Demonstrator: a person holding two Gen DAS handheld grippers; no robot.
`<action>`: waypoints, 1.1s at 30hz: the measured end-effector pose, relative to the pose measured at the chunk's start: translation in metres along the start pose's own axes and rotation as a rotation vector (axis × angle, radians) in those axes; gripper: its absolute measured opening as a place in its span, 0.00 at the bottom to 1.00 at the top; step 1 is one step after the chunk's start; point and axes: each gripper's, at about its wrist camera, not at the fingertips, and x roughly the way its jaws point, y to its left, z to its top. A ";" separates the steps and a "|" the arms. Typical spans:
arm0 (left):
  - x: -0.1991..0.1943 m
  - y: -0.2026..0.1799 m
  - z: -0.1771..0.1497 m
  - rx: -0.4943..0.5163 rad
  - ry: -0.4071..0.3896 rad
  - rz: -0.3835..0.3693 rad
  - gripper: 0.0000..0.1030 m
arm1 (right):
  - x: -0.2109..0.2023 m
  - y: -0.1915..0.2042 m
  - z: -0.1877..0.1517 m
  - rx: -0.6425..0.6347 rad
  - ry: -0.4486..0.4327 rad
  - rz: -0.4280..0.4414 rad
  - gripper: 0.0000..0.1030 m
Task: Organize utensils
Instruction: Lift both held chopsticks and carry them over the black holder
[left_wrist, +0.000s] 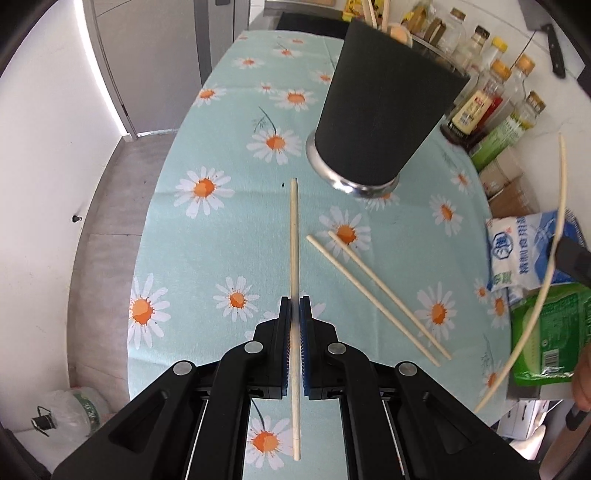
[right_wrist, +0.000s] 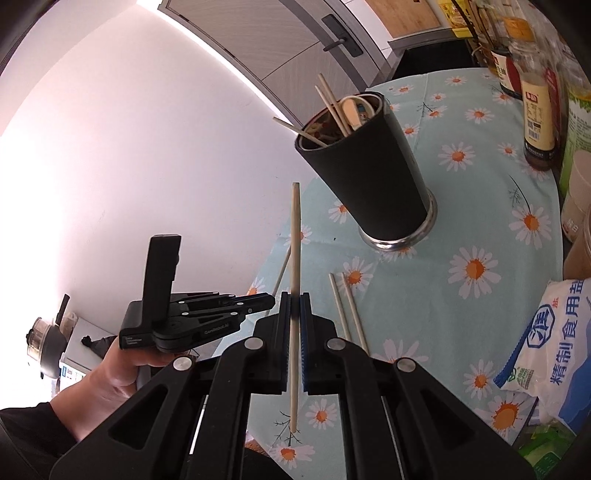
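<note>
Daisy-print tablecloth (left_wrist: 229, 229), kitchen. Left gripper (left_wrist: 294, 306) clamped on chopstick (left_wrist: 294, 236), long axis pointing forward. Black utensil holder (left_wrist: 384, 110) ahead-right. Right gripper (right_wrist: 294, 306) clamped on second chopstick (right_wrist: 294, 258); holder nearer, ahead-right.

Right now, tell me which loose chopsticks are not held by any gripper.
The two chopsticks lying side by side on the daisy tablecloth; the left gripper and right gripper each clamp one.

Black claw (left_wrist: 294, 310) — blue pads (left_wrist: 305, 354), silver screws.
</note>
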 end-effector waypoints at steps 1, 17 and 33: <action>-0.003 -0.003 0.001 -0.003 -0.014 -0.010 0.04 | 0.000 0.003 0.002 -0.007 -0.004 -0.003 0.06; -0.090 -0.026 0.051 0.076 -0.428 -0.282 0.04 | -0.004 0.024 0.060 -0.024 -0.177 -0.052 0.06; -0.103 -0.011 0.128 0.088 -0.724 -0.474 0.04 | -0.038 0.040 0.113 -0.028 -0.499 -0.170 0.06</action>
